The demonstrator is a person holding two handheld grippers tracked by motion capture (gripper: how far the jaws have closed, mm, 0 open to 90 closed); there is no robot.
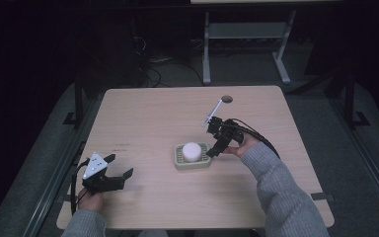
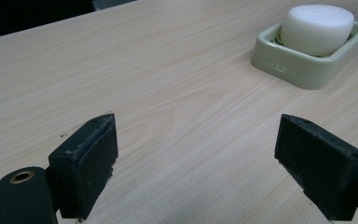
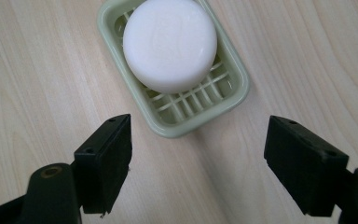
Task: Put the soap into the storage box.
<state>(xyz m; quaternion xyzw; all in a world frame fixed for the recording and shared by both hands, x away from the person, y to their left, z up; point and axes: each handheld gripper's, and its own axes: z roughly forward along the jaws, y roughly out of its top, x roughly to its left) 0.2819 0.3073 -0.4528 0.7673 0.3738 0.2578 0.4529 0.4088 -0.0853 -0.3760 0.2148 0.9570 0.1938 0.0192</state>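
Observation:
A round white soap (image 1: 191,151) (image 2: 316,29) (image 3: 169,44) lies in a pale green slatted soap dish (image 1: 178,159) (image 2: 303,70) (image 3: 219,106) near the middle of the wooden table (image 1: 148,118). My right gripper (image 1: 214,149) (image 3: 198,161) hovers at the dish's right end, open, jaws spread wide with nothing between them. My left gripper (image 1: 120,167) (image 2: 196,163) sits low over the table's front left, open and empty, pointing toward the dish.
A round cable hole (image 1: 226,99) is near the table's far edge. A second table's legs (image 1: 206,49) stand on the floor behind. A person's grey sleeve (image 1: 281,192) crosses the front right corner.

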